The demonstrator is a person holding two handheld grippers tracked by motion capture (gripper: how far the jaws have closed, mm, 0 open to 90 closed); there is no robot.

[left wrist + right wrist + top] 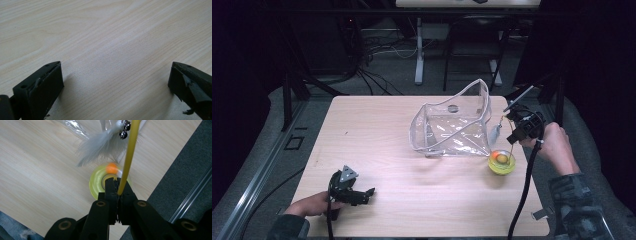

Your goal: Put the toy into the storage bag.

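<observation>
A round yellow toy base [501, 163] with an orange ball [111, 168] in it sits near the table's right edge. A thin yellow wand [130, 155] rises from it, and a white feather [100, 145] and a small bell [123, 133] hang from the wand. My right gripper [117, 183] is shut on the wand just above the base; from above, the right gripper [513, 135] hovers over the base. A clear plastic pouch [452, 127] stands open just left of the toy. My left gripper [367, 194] rests open near the table's front left, and the left gripper [116, 82] has bare wood between its jaws.
The wooden table [377, 130] is bare between the pouch and the left gripper. Its right edge drops to grey floor [180, 170] close beside the toy base. Desk legs and cables [419, 55] stand beyond the far edge.
</observation>
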